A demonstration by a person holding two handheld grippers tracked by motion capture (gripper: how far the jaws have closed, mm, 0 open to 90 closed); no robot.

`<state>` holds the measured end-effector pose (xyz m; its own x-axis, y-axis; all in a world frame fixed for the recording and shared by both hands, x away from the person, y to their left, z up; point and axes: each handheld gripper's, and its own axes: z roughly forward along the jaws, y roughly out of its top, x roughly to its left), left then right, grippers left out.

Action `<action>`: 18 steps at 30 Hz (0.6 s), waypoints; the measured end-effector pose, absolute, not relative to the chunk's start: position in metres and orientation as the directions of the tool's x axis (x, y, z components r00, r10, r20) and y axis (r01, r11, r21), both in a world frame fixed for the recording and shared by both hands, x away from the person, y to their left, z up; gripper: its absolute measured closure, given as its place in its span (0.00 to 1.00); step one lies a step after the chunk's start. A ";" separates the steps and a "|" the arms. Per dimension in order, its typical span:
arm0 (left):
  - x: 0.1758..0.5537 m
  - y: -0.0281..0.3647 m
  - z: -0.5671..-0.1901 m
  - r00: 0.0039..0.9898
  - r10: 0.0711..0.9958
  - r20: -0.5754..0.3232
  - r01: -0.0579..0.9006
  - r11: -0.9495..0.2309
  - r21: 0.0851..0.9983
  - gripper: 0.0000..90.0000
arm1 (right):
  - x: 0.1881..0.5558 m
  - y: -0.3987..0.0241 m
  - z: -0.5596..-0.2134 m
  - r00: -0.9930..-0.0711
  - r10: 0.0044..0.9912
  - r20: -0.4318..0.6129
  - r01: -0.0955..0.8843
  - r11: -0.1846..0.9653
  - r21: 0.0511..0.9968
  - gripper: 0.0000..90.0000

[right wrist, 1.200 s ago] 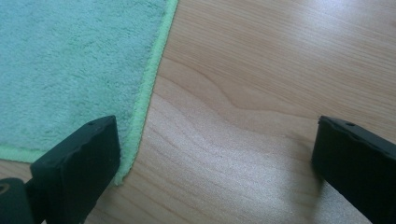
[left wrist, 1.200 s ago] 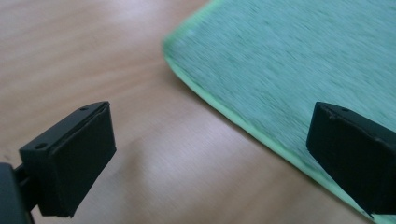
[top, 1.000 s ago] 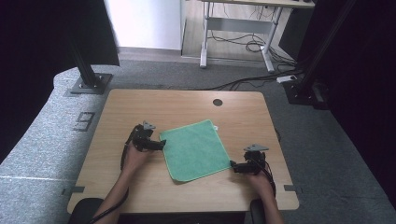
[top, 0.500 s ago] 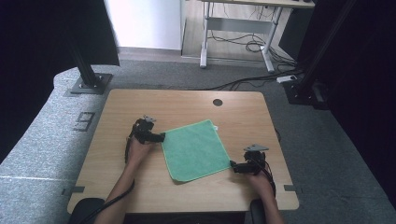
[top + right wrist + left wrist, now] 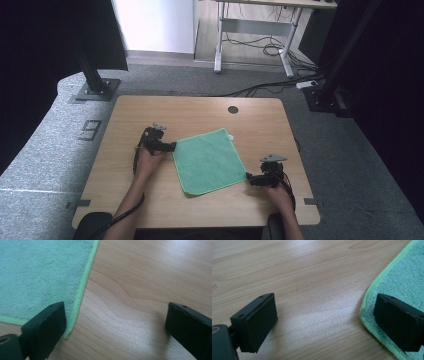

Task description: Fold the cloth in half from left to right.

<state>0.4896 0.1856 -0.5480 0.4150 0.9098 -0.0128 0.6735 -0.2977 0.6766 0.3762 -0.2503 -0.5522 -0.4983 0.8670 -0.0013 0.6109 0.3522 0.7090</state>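
The left gripper (image 5: 172, 146) is held with its blocky black jaws spread wide at the 9 o'clock corner of the cloth (image 5: 209, 161), one jaw over the fluffy green pile and the other over bare wood, nothing being clasped. The right gripper (image 5: 248, 178) is likewise held agape, straddling the cloth's 4 o'clock corner. The square terry cloth, edged with a lighter green hem, is laid flat near the middle of the smooth, pale, wood-grained table (image 5: 150, 112).

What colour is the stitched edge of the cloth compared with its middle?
The cloth is teal green; its stitched edge is a lighter, yellower green. It shows best in the right gripper view.
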 end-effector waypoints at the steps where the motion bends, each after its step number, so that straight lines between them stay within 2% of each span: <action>1: 0.489 0.186 -0.548 0.415 0.910 -0.012 0.673 -0.298 0.677 0.06 | 0.376 -0.249 -0.551 -0.507 0.862 -0.007 0.607 0.362 0.708 0.05; 12: 0.489 0.186 -0.548 0.414 0.910 -0.013 0.673 -0.297 0.677 0.07 | 0.371 -0.216 -0.535 -0.614 0.786 0.070 0.570 0.381 0.728 0.09; 18: 0.489 0.186 -0.548 0.415 0.910 -0.012 0.673 -0.298 0.677 0.06 | 0.367 -0.188 -0.532 -0.693 0.716 0.087 0.537 0.432 0.725 0.12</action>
<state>0.4894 0.1857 -0.5481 0.4150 0.9097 -0.0125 0.6731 -0.2977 0.6769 0.3674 -0.1882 -0.5323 -0.6928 0.7158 0.0869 0.5368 0.4315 0.7250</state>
